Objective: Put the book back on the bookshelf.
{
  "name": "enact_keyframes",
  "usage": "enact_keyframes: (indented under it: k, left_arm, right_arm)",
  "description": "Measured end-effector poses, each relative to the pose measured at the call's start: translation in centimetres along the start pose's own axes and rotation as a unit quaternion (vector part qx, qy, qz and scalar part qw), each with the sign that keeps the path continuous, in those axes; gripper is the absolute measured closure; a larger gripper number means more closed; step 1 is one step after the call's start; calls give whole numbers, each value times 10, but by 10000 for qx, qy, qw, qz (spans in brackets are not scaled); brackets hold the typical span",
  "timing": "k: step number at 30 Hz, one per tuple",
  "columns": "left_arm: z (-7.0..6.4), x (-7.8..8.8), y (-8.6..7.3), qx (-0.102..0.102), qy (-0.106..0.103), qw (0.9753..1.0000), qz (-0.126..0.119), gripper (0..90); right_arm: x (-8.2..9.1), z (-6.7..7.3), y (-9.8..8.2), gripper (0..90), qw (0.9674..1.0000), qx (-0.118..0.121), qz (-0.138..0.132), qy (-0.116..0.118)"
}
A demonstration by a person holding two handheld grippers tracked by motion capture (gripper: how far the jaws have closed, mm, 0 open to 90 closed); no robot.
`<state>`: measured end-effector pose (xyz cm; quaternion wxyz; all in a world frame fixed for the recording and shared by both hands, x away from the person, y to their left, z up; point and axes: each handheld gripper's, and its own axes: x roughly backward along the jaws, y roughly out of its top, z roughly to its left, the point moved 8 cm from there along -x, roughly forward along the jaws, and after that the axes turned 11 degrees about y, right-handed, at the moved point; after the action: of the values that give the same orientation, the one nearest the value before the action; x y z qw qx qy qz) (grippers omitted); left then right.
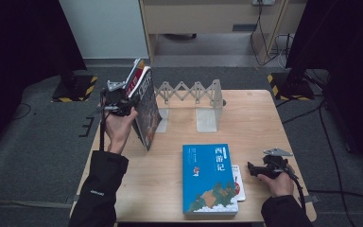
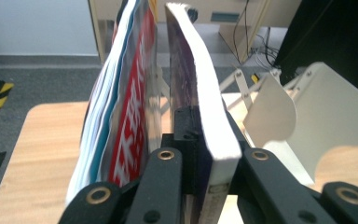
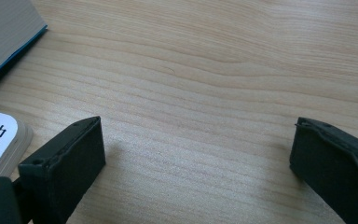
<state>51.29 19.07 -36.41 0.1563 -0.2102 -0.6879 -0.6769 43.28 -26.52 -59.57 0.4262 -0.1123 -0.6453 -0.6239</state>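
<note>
Wooden table (image 1: 179,137) bears raised left tongs (image 1: 123,105) pinching upright book (image 1: 147,111); right tongs (image 1: 253,169) spread.

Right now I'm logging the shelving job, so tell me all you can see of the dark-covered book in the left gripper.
The dark-covered book is a thick paperback with white page edges and a dark illustrated cover. It stands upright, leaning slightly, at the wooden table's left rear. The left gripper is clamped on its lower edge. Beside it stands a red-and-white book; the white folding bookend rack stands to its right.
</note>
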Motion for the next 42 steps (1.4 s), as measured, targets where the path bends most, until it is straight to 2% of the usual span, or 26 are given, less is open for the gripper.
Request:
enact_keyframes:
  k: [6,10,16,20,23,26,30,31,33,34,39,42]
  left_arm:
    - [2,7,-12,-162,-14,9996,218,810]
    - [6,11,-19,-77,-126,9993,350,809]
    - [8,14,-21,-43,-181,9994,288,793]
    - [4,15,-14,9,-240,9994,240,762]
    - [0,13,-13,-24,-160,9995,279,754]
    - [-4,7,-11,53,-56,9994,334,752]
    - [-5,4,-10,62,69,9993,371,786]
    - [-4,2,-9,37,175,9992,347,801]
    - [-4,2,-9,3,245,9992,309,814]
    - [-4,2,-9,3,245,9992,309,816]
    - [-3,3,-1,281,139,9995,72,819]
    - [-7,2,3,293,96,9995,-66,820]
  right_arm:
    - [0,0,0,35,10000,13,-2,-1]
    - [0,0,0,34,10000,9,-3,-1]
    - [0,0,0,35,10000,9,-2,0]
    - [0,0,0,34,10000,-5,0,1]
    - [0,0,0,34,10000,-3,0,0]
    - [0,0,0,34,10000,8,-2,-1]
    - [0,0,0,34,10000,10,-3,-1]
    - [0,0,0,34,10000,8,7,5]
    - [0,0,0,34,10000,21,5,3]
    - [0,0,0,34,10000,8,-2,-1]
    - [0,0,0,34,10000,19,5,4]
    - [0,0,0,34,10000,21,5,3]
